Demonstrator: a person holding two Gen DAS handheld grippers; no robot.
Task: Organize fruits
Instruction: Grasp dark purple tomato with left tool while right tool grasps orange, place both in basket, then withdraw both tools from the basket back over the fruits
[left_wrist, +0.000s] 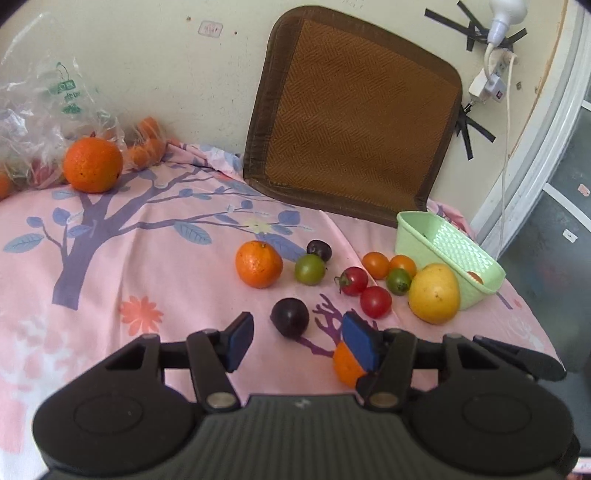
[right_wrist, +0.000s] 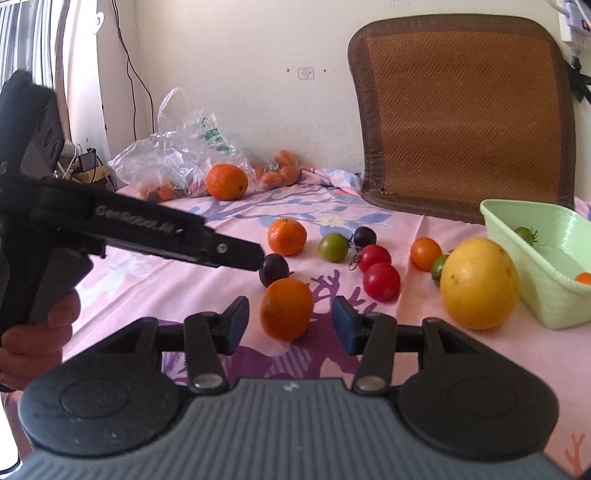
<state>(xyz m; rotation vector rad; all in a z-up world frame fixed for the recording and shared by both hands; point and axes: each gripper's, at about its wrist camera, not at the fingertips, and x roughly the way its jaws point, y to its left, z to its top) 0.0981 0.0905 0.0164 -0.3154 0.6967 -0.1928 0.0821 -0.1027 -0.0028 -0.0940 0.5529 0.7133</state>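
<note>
Loose fruit lies on a pink floral cloth. My left gripper (left_wrist: 297, 341) is open, just short of a dark plum (left_wrist: 290, 317); it also shows in the right wrist view (right_wrist: 273, 269). My right gripper (right_wrist: 290, 325) is open around a small orange (right_wrist: 286, 308), pads apart from it; that orange peeks behind my left gripper's right pad (left_wrist: 347, 367). Another orange (left_wrist: 258, 264), red tomatoes (left_wrist: 375, 301), green tomatoes (left_wrist: 309, 269) and a big yellow fruit (left_wrist: 434, 292) lie nearby. A green basket (left_wrist: 448, 236) at right holds a few small fruits.
A large orange (left_wrist: 92, 164) sits at the back left by a clear plastic bag (left_wrist: 40, 122) with more fruit. A brown woven cushion (left_wrist: 354, 114) leans on the wall behind. The table edge drops off at right, past the basket.
</note>
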